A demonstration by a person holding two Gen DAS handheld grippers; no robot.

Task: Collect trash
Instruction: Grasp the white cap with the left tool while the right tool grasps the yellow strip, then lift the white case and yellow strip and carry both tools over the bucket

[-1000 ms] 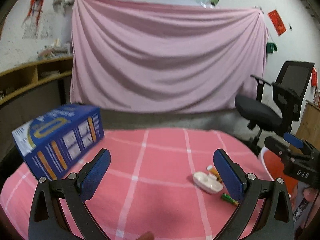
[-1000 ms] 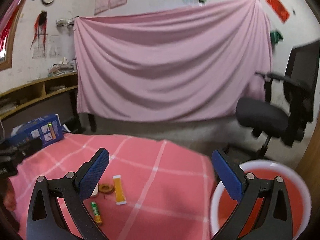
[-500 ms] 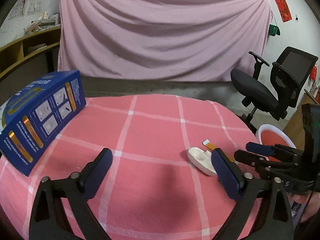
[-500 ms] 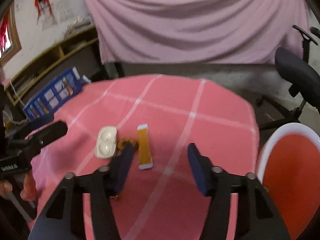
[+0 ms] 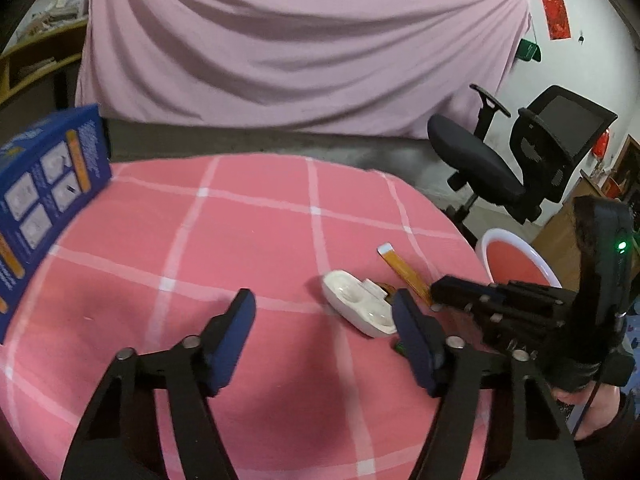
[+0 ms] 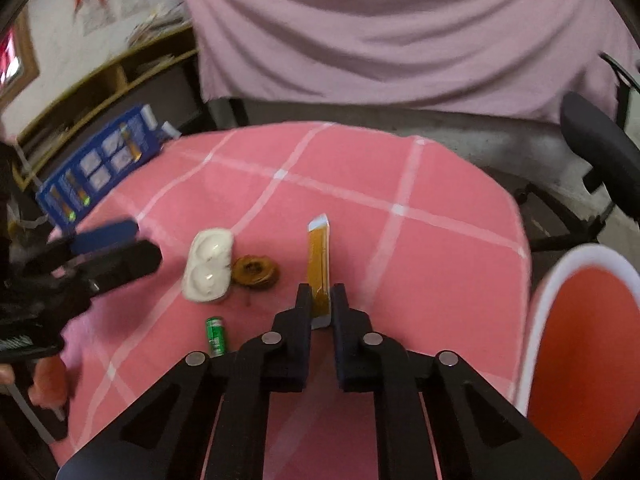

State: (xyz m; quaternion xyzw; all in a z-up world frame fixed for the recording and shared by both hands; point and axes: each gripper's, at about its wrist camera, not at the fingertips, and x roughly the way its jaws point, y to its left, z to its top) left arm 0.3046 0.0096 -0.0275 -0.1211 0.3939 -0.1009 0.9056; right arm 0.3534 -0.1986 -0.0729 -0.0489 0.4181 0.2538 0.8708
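Note:
Trash lies on the pink checked tablecloth: a white two-well plastic tray, a brown tape ring, a green battery and a long orange-and-white wrapper strip. My right gripper is nearly shut, its jaws either side of the strip's near end. My left gripper is open and empty above the cloth, its right finger beside the white tray. The strip also shows in the left wrist view.
A red bin with a white rim stands off the table's right edge, also in the left wrist view. A blue box sits at the table's left. A black office chair stands beyond, with a pink curtain behind.
My right gripper has dropped toward the table and closed its jaws around the near end of the orange strip. My left gripper has narrowed a little and moved nearer the white tray.

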